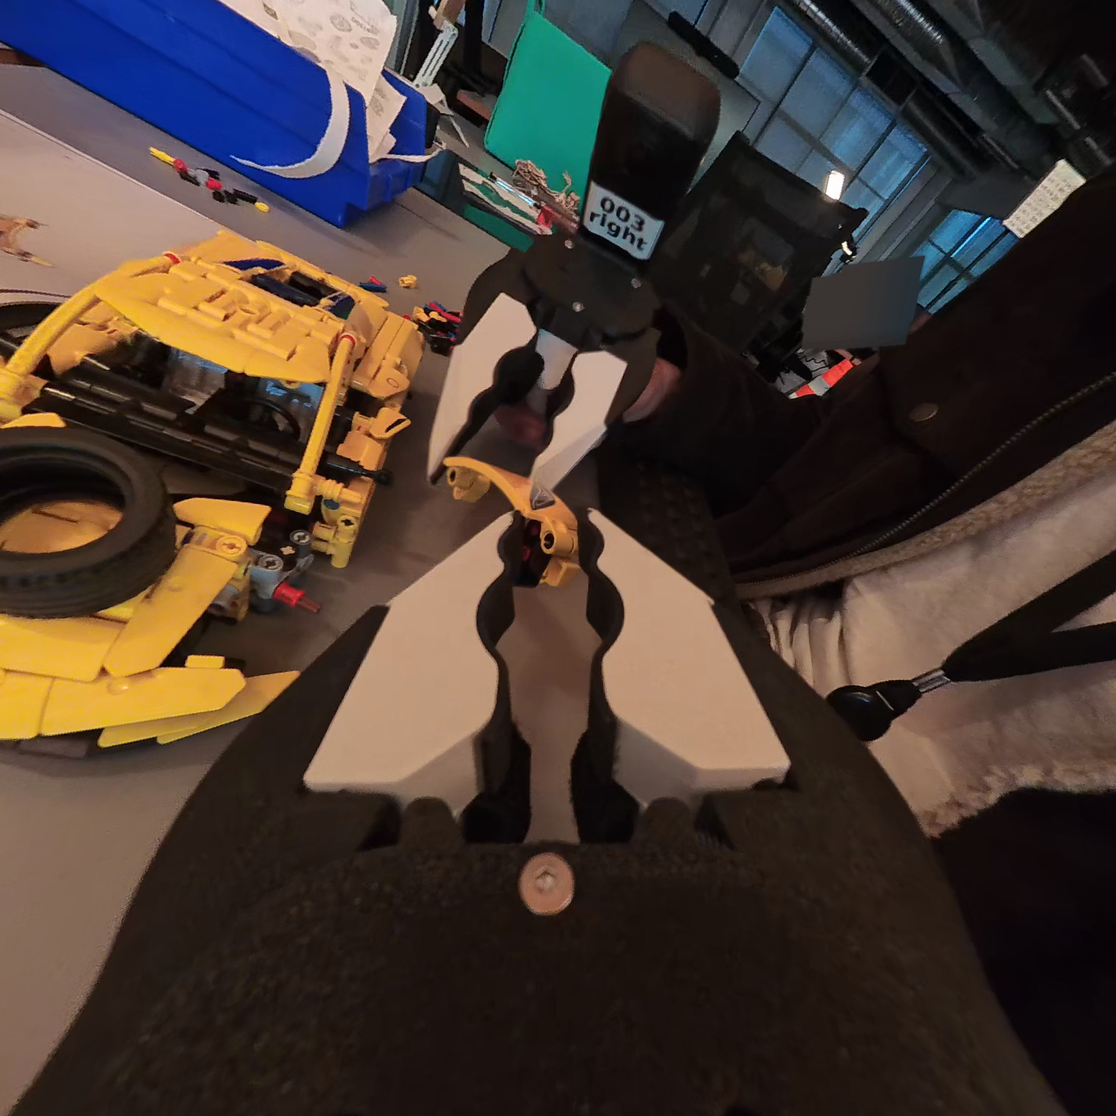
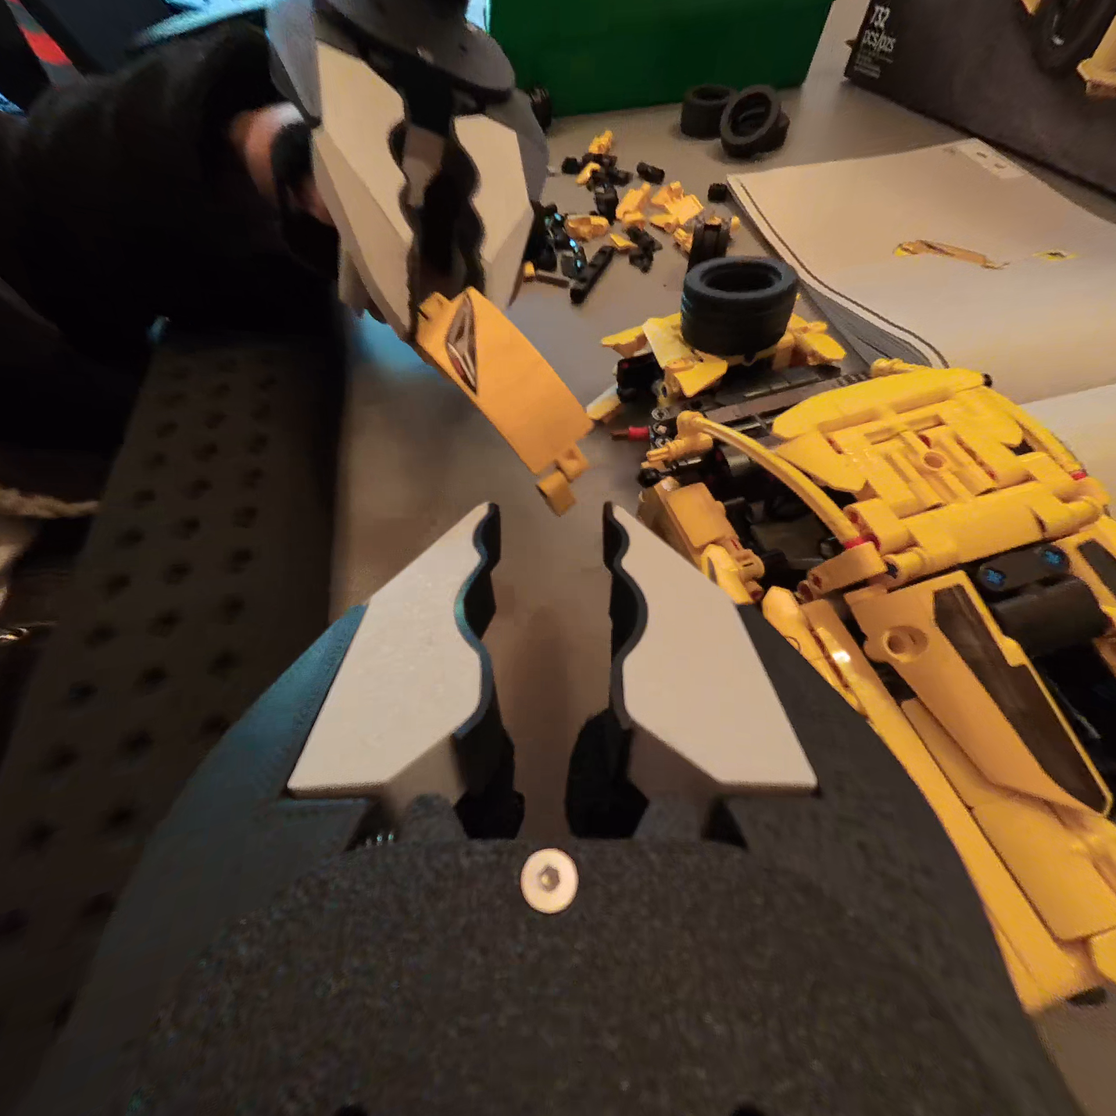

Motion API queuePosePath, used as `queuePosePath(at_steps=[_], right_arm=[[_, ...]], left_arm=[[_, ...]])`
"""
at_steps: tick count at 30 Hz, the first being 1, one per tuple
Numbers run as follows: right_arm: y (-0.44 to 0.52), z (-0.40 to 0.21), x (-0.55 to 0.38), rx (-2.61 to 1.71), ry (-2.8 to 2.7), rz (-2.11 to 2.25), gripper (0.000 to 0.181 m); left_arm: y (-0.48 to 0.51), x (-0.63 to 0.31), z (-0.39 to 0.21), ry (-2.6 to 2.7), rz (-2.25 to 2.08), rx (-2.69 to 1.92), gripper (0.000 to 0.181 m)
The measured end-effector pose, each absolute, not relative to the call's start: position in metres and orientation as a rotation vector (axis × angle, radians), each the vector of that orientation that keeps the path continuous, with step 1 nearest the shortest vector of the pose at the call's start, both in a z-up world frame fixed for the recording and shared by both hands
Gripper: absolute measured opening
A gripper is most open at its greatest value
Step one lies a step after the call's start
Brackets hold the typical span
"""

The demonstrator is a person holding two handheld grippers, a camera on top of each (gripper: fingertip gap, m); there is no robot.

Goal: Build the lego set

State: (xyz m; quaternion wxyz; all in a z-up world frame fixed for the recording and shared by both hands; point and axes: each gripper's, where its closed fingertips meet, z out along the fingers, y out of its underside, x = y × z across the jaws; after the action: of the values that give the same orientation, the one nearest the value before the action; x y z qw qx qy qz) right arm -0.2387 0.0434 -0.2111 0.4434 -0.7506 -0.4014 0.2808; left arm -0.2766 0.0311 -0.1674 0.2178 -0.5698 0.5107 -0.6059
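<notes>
Your left gripper [image 1: 546, 525] is clamped on one end of a curved yellow panel piece [image 2: 501, 374], the end with small red and black parts on it. The panel has a pointed silver-and-black sticker on its upper face and a little yellow connector [image 2: 557, 488] at its free end. It hangs in the air over the grey table [image 1: 121, 845], beside the front of the yellow lego car [image 2: 906, 513] and not touching it.

Your right gripper [image 2: 549, 519] has its jaws apart with nothing between them. Its tips are just beside the free end of the panel; from the left wrist view they stand on both sides of the arc, but I cannot tell if they touch it.

The yellow lego car lies on the table next to the panel, partly built, with its black inner frame open at the front. A black tire [image 2: 738, 302] sits on the loose yellow front section beyond the car. Further from the car there is a heap of small yellow and black loose parts [image 2: 628, 211], more black tires [image 2: 734, 118] and the open instruction booklet [image 2: 936, 241]. A blue bin [image 1: 211, 90] with paper sheets stands behind the car in the left wrist view.
</notes>
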Motion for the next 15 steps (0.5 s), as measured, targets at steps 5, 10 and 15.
queuePosePath(at_steps=[5, 10, 15], right_arm=[[0.036, -0.200, -0.250, -1.784, -1.038, 0.735, 0.034], [0.030, -0.203, -0.247, -1.780, -1.104, 0.632, 0.017], [0.026, -0.232, -0.239, -1.939, -1.222, 0.464, 0.017]], left_arm=[[0.015, -0.278, -0.160, 1.455, -1.792, -1.524, 0.017], [0.016, -0.279, -0.169, 1.444, -1.845, -1.613, 0.017], [0.016, -0.275, -0.199, 1.549, -1.645, -1.722, 0.019]])
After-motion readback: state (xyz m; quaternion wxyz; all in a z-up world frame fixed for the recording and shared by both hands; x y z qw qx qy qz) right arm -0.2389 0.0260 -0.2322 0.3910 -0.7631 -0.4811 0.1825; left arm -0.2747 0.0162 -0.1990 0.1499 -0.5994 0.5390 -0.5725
